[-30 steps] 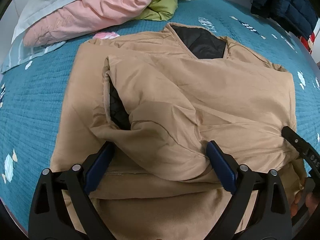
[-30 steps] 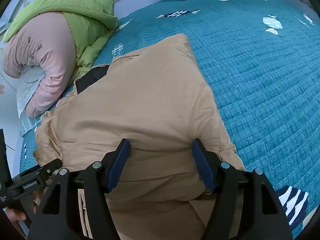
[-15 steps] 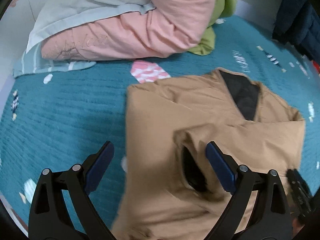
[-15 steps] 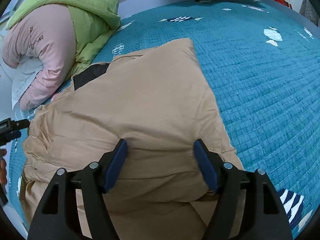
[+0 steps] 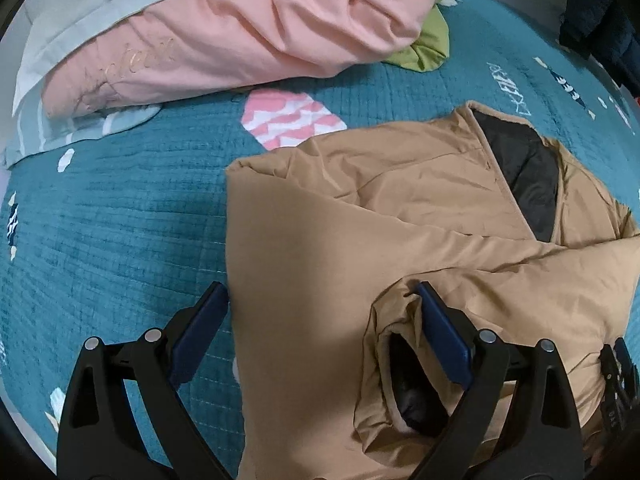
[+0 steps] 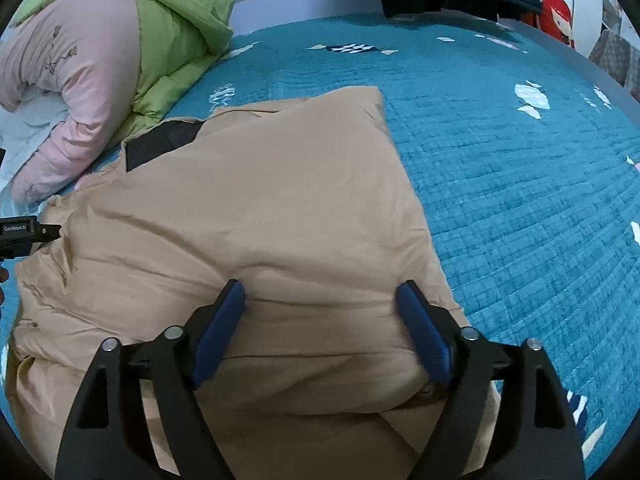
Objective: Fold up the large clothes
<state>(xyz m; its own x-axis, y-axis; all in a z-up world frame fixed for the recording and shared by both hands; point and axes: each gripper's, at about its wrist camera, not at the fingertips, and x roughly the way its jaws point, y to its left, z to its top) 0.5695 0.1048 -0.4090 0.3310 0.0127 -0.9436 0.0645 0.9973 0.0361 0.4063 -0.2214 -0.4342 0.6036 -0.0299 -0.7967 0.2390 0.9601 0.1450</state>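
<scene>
Pale cursive embroidery ran across the pink garment (image 5: 132, 60) in the left wrist view, too looped to spell out. White block lettering on the teal bedspread (image 5: 508, 88) lay skewed and stayed unreadable. In the right wrist view, a small white label on the left tongs (image 6: 16, 229) seemed to read "GenRobot.AI".

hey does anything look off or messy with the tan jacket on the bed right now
Slightly. On the tan jacket, one sleeve cuff bulges open, showing black lining, instead of lying flat. It sits beside the left gripper, whose jaws are open.
</scene>
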